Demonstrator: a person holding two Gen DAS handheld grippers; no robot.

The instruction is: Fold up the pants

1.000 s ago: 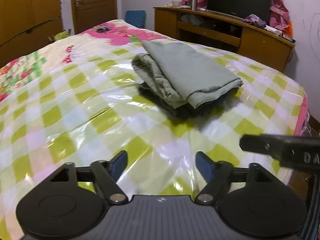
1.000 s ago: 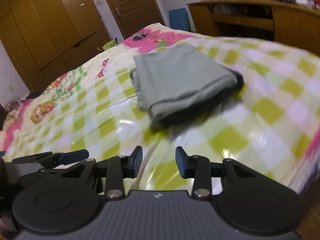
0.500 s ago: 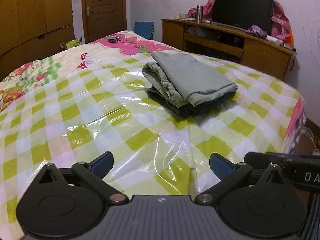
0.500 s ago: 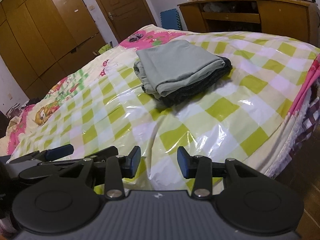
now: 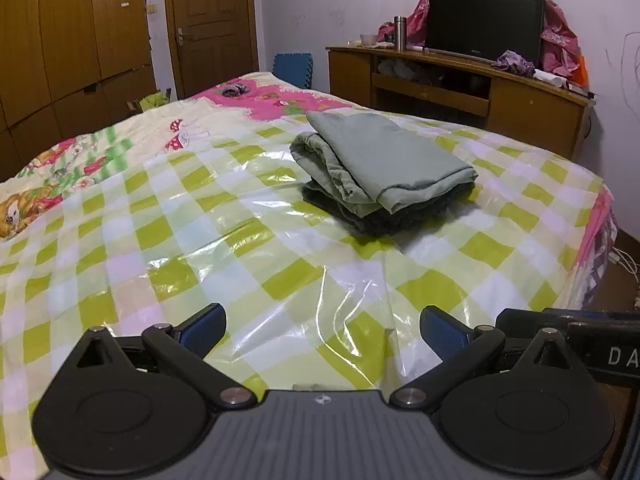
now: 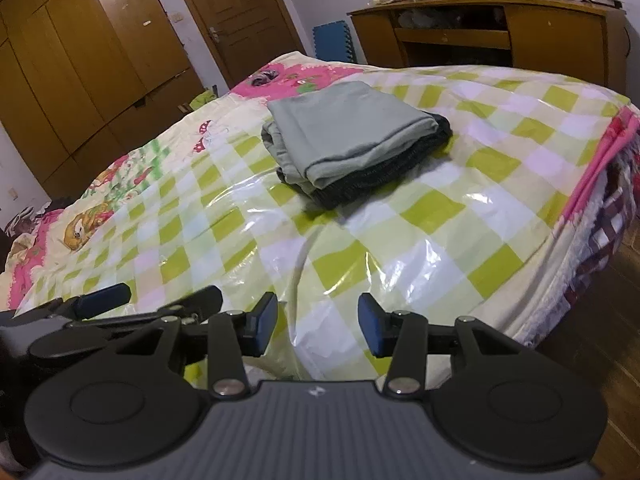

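Observation:
Grey-green pants (image 5: 384, 160) lie folded in a compact stack on a darker garment (image 5: 404, 216) on the bed; the pants also show in the right wrist view (image 6: 348, 128). My left gripper (image 5: 322, 330) is open and empty, held well back from the stack above the near part of the bed. My right gripper (image 6: 318, 322) is open and empty, also back near the bed's front edge. The right gripper's body shows at the right edge of the left wrist view (image 5: 580, 344).
The bed carries a green-checked plastic cover (image 5: 200, 240) over a floral sheet (image 5: 80, 168). A wooden desk (image 5: 480, 92) with a TV (image 5: 484, 24) stands behind, a wardrobe (image 5: 60, 40) and a door (image 5: 212, 20) at the left. The bed's edge drops to the floor at right (image 6: 600, 280).
Both grippers have pulled back from the folded stack toward the bed's front edge. The left gripper's jaws have opened wider. The stack has not moved.

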